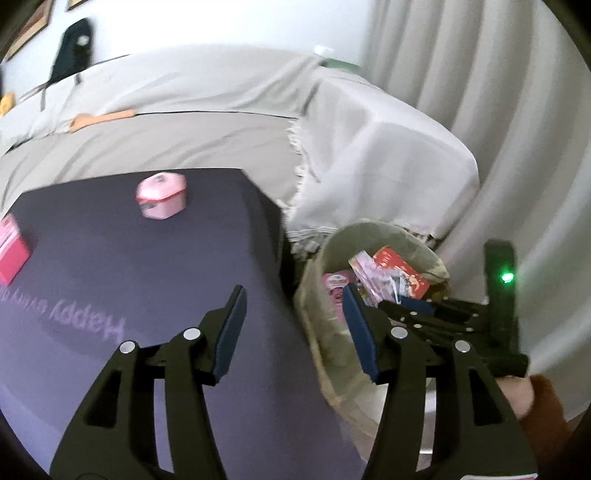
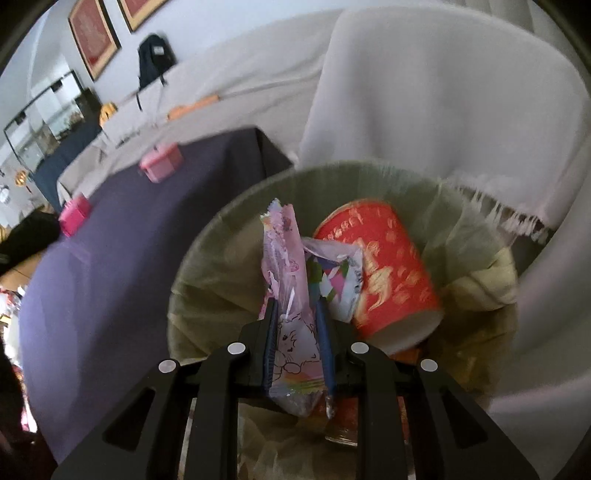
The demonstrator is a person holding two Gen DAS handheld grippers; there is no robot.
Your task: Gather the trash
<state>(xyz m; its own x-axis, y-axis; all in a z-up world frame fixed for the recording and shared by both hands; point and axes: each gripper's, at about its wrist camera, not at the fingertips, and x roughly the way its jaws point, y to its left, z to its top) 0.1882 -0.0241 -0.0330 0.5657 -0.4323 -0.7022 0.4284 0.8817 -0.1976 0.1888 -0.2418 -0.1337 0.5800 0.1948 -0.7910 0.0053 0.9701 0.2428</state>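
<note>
My right gripper (image 2: 295, 308) is shut on a pink snack wrapper (image 2: 288, 280) with a cartoon print and hangs over the lined trash bin (image 2: 207, 280). A red paper cup (image 2: 388, 273) lies on its side in the bin, with a colourful crumpled wrapper (image 2: 338, 277) against it. My left gripper (image 1: 295, 295) is open and holds nothing, above the right edge of the purple table (image 1: 129, 266) beside the bin (image 1: 314, 280). The right gripper (image 1: 417, 306) shows there over the bin. On the table stand a pink hexagonal box (image 1: 162, 197) and a red-pink box (image 1: 11, 251).
A sofa under a white cover (image 1: 369, 147) stands behind the table and the bin. White curtains (image 1: 498, 92) hang at the right. A dark backpack (image 2: 155, 55) leans on the sofa back, and framed pictures (image 2: 94, 35) hang on the wall.
</note>
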